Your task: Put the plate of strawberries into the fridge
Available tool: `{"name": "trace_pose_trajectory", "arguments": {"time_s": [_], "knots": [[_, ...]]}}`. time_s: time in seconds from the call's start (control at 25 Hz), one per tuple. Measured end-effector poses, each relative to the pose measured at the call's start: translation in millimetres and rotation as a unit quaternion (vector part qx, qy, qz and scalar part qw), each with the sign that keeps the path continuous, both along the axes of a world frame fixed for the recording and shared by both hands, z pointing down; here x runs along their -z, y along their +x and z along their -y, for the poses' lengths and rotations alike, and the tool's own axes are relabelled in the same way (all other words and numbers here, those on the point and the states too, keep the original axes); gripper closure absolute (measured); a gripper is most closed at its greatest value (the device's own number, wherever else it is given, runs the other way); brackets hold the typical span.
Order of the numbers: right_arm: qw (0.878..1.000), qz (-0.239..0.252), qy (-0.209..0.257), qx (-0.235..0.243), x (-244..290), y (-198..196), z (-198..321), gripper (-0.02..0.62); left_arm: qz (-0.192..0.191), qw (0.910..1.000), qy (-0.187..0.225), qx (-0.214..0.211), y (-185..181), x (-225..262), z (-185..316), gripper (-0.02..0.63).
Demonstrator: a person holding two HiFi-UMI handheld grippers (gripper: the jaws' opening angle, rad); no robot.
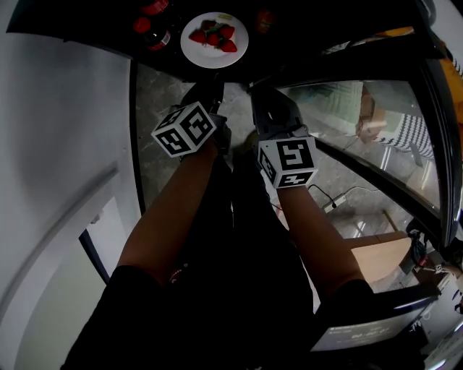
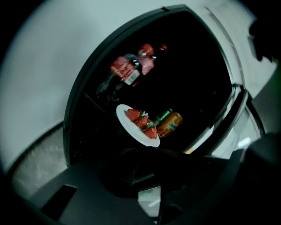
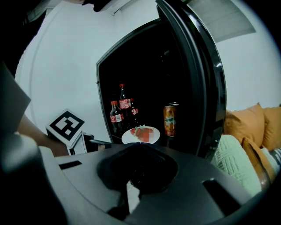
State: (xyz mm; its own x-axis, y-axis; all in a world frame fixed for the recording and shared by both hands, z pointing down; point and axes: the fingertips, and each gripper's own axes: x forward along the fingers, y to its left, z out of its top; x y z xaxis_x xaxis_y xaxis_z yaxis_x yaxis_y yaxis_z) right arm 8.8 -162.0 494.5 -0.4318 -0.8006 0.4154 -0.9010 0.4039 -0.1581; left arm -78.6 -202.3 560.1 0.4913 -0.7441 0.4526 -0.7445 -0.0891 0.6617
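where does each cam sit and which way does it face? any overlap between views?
Head view: on the person's head, looking steeply down at the open fridge; both forearms, left gripper and right gripper show.
Left gripper view: on the left gripper, facing into the fridge; own jaws below.
Right gripper view: on the right gripper, facing the fridge front; own jaws, left gripper's cube show.
Shared: all three see the plate of strawberries.

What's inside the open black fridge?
A white round plate of red strawberries, with red-labelled cola bottles and an orange soda can beside it. The rest of the interior is too dark to see.
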Motion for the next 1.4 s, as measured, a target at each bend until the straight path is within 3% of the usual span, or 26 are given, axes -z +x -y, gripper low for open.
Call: {"name": "trace_pose_trajectory", "arguments": {"time_s": [0.04, 0.12, 0.2, 0.28, 1.4], "knots": [[1.000, -0.001, 0.001, 0.000, -0.6, -0.2, 0.1, 0.592, 0.070, 0.9970, 0.027, -0.018, -3.3, 1.2, 0.8, 0.531], [1.000, -0.001, 0.000, 0.000, -2.2, -0.1, -0.5, 0.592, 0.179, 0.9795, 0.082, -0.044, -8.1, 6.3, 3.8, 0.532], [1.000, -0.001, -0.001, -0.002, -3.2, 0.4, -1.4, 0.592, 0.222, 0.9667, 0.114, -0.057, -7.2, 11.3, 5.7, 0.532], [1.000, 0.000, -0.003, -0.004, -4.4, 1.2, -2.3, 0.592, 0.239, 0.9604, 0.126, -0.068, -3.8, 12.1, 5.7, 0.532], [1.000, 0.005, -0.022, -0.004, -14.5, 5.0, 0.4, 0.592, 0.245, 0.9600, 0.115, -0.071, 7.3, 10.5, 51.9, 0.533]]}}
